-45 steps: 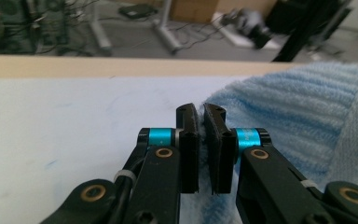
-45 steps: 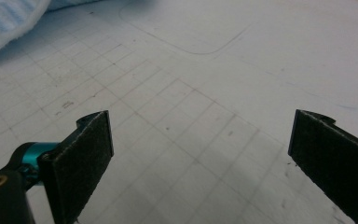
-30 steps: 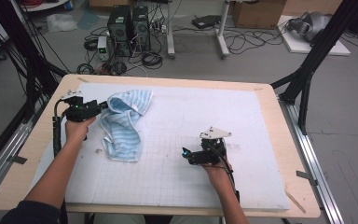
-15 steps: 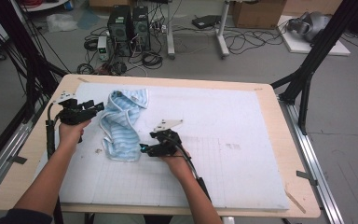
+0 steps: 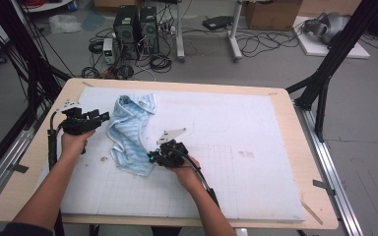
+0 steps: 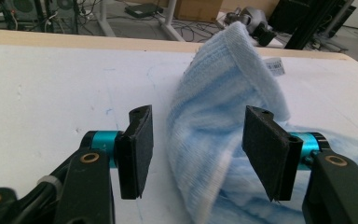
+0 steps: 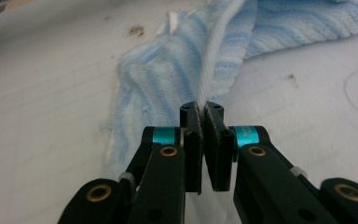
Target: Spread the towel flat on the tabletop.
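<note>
A: Where does the towel (image 5: 130,132) lie right now?

B: On the left half of the white-covered counter (image 5: 256,162), bunched into a long crumpled strip running from the far side toward the person. It is light blue with paler stripes and a white hem, soft terry, and a small tag shows at its far end in the left gripper view.

A: And the 2 grippers?

B: The right gripper (image 7: 204,119) has just been closing, and its jaws are clenched on a raised fold of hem at the near end of the strip. The left gripper (image 6: 205,149) has its jaws released, standing apart with a hump of towel between them; the pads press on nothing.

A: What could go wrong from here?

B: I'd judge 2 risks. The right grip catches only a thin ridge of cloth near the pad tips, so a quick pull could slide the hem out. And the pinched ridge looks doubled, so lifting may carry 2 layers and leave the towel twisted rather than spread.

A: Anything on the left side?

B: If those jaws close where they stand, they would take a thick wad, not an edge, and the towel would stay bunched.
</note>
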`<state>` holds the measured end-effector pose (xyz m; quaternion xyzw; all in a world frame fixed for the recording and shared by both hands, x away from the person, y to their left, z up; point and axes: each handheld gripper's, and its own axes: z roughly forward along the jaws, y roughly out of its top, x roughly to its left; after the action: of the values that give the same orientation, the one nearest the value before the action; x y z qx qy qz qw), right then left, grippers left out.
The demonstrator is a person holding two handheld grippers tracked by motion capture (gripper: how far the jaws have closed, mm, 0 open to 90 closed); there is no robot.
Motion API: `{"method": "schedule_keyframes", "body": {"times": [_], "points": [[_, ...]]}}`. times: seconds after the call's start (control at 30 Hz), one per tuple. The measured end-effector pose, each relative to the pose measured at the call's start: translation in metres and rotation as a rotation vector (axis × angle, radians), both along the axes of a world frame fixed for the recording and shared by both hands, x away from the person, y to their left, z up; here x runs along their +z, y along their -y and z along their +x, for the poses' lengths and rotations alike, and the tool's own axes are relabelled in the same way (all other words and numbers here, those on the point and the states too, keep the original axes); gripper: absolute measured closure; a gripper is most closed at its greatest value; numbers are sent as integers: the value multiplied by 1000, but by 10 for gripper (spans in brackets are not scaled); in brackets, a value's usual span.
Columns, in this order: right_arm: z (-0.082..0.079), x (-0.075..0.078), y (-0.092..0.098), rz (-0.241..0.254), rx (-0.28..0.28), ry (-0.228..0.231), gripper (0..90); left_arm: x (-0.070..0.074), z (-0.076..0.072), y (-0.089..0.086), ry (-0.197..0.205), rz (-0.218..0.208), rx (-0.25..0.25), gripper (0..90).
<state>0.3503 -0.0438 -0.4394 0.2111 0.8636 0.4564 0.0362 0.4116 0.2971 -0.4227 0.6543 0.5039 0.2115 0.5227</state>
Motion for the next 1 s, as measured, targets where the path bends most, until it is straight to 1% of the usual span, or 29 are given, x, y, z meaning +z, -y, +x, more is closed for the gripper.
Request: {"method": "schedule_keyframes", "body": {"times": [0.13, 0.27, 0.3, 0.33, 0.43, 0.47, 0.53, 0.57, 0.6, 0.67, 0.7, 0.73, 0.77, 0.8, 0.87, 0.9, 0.93, 1.0], "points": [[-20, 5, 28, -17, -8, 15, 867, -2, 1, 5, -8, -1, -11, 434], [-36, 6, 60, -16, -44, 11, 867, -2, 1, 12, -10, 3, -33, 433], [-45, 6, 74, -33, -58, 17, 867, -2, 1, 14, -12, 5, -39, 432], [-45, 6, 74, -33, -58, 17, 867, -3, 1, 16, -12, 5, -43, 432], [-59, 5, 90, -38, -60, 1, 867, -3, 2, 21, -14, 0, -50, 431], [-64, 4, 95, -53, -55, 1, 866, -3, 1, 21, -15, 5, -54, 431], [-73, 3, 103, -67, -48, -7, 865, -4, 1, 22, -10, 2, -54, 431], [-76, 3, 106, -66, -45, -9, 861, -4, 0, 23, -9, -4, -53, 431], [-78, 4, 108, -62, -48, -8, 839, -5, 0, 23, -9, -1, -55, 430], [-78, 8, 111, -39, -62, -4, 751, -7, -1, 24, -8, -13, -52, 430], [-71, 13, 113, 8, -100, 6, 624, -8, -2, 24, -9, -14, -55, 429], [-71, 13, 113, 8, -100, 6, 624, -8, -3, 24, -9, -15, -60, 429], [-68, 15, 113, 28, -114, 12, 594, -8, -3, 24, -11, -7, -67, 426], [-63, 18, 113, 52, -135, 20, 549, -7, -5, 24, -10, 1, -76, 421], [-51, 22, 110, 85, -168, 43, 501, -5, -6, 25, 1, 14, -91, 418], [-34, 24, 103, 76, -199, 64, 473, -4, -7, 26, 9, 12, -93, 418], [-34, 24, 103, 76, -199, 64, 473, -3, -7, 27, 16, 8, -95, 418], [-15, 24, 93, 74, -224, 68, 447, -2, -8, 29, 27, 10, -106, 417]]}}
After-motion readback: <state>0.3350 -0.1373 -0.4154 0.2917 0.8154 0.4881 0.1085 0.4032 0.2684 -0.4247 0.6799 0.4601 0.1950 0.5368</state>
